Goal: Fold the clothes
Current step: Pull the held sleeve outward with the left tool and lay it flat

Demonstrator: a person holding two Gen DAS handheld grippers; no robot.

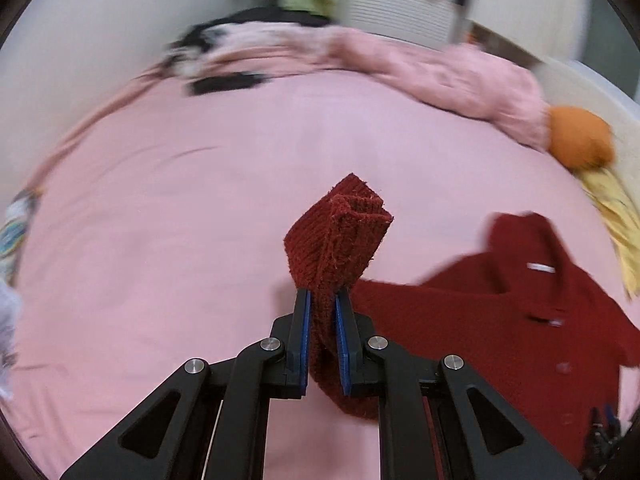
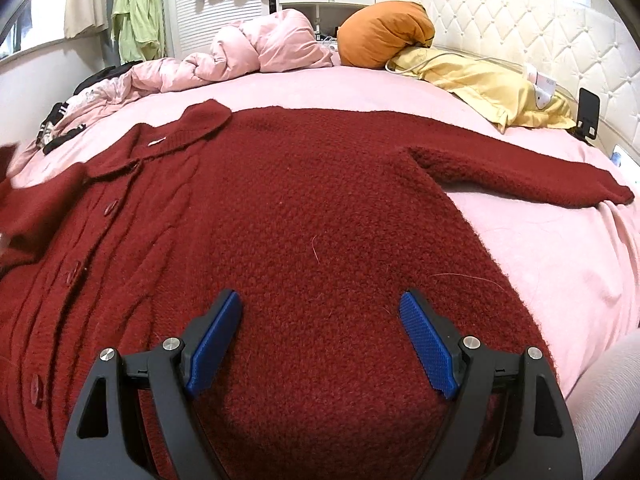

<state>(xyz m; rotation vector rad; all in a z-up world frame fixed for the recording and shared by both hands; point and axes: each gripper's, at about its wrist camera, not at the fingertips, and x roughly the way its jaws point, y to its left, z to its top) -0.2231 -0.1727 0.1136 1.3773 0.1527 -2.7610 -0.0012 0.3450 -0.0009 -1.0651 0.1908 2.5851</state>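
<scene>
A dark red knitted cardigan (image 2: 312,208) with buttons and a collar lies spread on a pink bed sheet (image 2: 540,248). One sleeve (image 2: 520,176) stretches out flat to the right. My left gripper (image 1: 322,300) is shut on the cuff end of the other sleeve (image 1: 340,236), which sticks up past the blue pads (image 1: 305,340). The cardigan's body (image 1: 500,320) lies to the right of it, blurred. My right gripper (image 2: 320,308) hovers over the cardigan's body, open, with nothing between its fingers.
A crumpled pink duvet (image 2: 256,52) lies along the bed's far side. An orange pillow (image 2: 384,34) and yellow cloth (image 2: 492,88) sit by the white padded headboard (image 2: 560,40). Black-and-white clothing (image 2: 60,124) lies at the far left. A green garment (image 2: 136,12) hangs beyond.
</scene>
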